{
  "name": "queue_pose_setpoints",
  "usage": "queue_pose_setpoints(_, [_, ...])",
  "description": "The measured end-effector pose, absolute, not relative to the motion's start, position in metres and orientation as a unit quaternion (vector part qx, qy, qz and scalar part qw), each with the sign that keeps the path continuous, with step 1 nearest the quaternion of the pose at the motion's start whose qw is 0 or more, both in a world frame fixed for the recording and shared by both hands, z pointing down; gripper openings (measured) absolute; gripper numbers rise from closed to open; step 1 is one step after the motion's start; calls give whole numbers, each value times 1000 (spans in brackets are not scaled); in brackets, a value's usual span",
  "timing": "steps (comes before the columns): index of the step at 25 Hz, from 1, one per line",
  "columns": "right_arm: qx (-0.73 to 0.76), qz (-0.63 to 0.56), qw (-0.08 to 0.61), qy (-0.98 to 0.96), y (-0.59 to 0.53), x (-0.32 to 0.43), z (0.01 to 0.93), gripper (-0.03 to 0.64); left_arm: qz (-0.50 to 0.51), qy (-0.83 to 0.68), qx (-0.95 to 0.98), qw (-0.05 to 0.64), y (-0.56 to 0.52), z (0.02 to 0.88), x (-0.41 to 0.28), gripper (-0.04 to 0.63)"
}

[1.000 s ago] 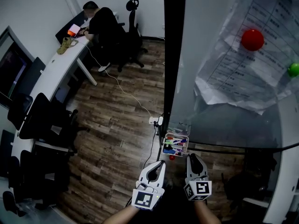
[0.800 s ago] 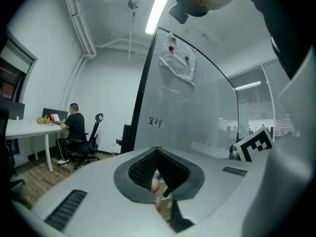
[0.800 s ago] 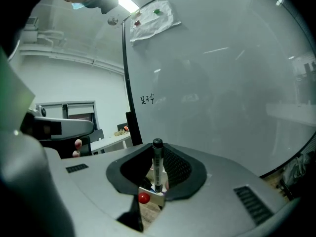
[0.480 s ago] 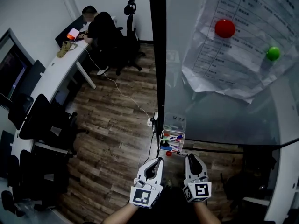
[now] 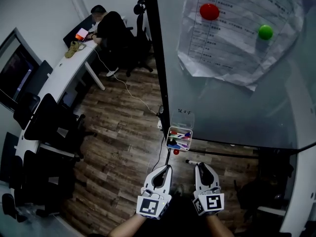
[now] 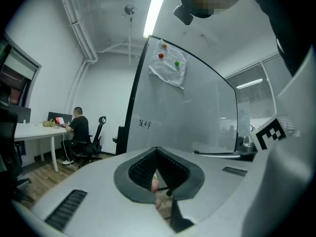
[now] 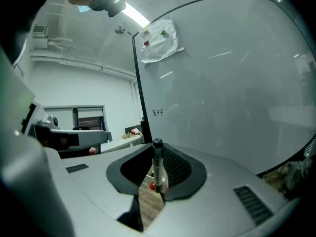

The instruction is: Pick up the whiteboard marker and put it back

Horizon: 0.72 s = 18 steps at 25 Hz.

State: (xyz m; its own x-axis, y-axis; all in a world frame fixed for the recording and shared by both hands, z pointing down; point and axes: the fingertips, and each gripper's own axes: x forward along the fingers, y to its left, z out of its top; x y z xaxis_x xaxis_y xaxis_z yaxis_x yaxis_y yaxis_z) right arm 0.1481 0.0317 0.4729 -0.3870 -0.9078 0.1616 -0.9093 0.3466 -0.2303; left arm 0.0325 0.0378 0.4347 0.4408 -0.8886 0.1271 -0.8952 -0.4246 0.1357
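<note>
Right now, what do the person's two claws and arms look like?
The left claw and right claw are pale grey, tapered shells with black ribbed pads. Each bears a cube with black-and-white square markers at its rear, left and right. No sleeves or cables show on the forearms.

The whiteboard marker (image 7: 157,167) is black. On the pale grey whiteboard (image 5: 237,107) (black-framed) sit a red magnet (image 5: 209,11) and a green magnet (image 5: 265,31). The floor (image 5: 123,127) is brown wood-grain. The left gripper (image 5: 167,169) and right gripper (image 5: 200,168) are white, their cubes patterned in black-and-white squares.
</note>
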Motion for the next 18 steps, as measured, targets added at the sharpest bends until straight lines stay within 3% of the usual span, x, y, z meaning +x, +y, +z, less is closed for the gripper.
queue_pose_setpoints(18, [579, 125, -9, -806, 66, 155, 447, 77, 6, -479, 874, 87, 58, 419, 45, 8])
